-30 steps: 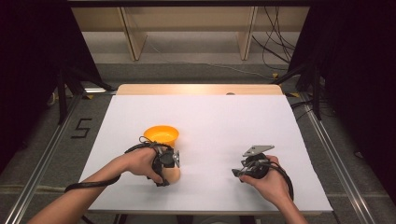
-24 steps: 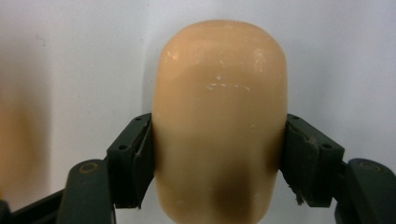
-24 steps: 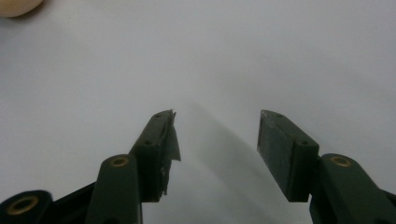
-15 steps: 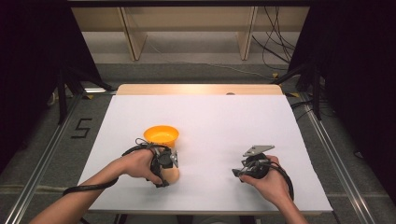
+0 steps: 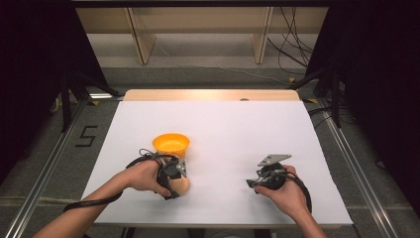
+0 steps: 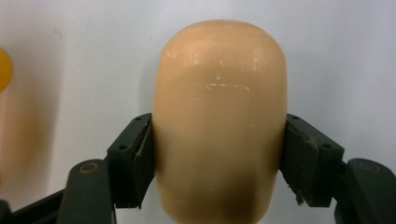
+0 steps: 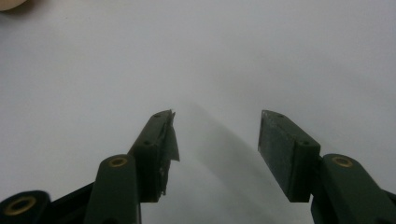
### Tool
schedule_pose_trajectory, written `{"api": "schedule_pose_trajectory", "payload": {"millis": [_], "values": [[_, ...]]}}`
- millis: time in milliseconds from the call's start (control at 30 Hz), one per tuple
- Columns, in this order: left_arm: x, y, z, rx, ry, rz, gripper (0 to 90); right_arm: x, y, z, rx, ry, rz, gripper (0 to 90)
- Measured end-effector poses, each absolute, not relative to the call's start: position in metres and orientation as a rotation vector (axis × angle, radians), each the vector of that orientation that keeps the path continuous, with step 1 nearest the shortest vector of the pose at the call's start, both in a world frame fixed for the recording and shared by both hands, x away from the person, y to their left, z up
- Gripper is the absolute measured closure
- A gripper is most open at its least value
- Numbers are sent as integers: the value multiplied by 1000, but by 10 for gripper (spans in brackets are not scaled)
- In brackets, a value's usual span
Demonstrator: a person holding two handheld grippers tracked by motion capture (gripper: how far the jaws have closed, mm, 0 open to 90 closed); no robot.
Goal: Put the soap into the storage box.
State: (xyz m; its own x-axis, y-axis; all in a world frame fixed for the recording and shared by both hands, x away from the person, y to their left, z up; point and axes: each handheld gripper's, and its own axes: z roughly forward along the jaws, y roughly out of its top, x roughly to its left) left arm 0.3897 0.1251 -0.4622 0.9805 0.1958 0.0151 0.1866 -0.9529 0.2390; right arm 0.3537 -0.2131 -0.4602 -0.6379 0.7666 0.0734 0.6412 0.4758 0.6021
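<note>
Near the front edge of the white-covered table, left of its middle, the left gripper is clamped on a smooth, rounded beige soap-like block, its two black jaws pressed against the block's opposite sides. Right of the middle and well apart from it, the right gripper rests low over bare white surface, jaws spread with nothing between them. Just beyond the block stands an orange plastic bowl.
</note>
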Motion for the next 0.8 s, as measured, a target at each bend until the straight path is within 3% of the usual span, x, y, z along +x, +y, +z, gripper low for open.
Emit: {"api": "schedule_pose_trajectory", "payload": {"millis": [800], "values": [[386,142,-455,2769,347,101,323,354,-215,-461,1204,2504,891,456]]}}
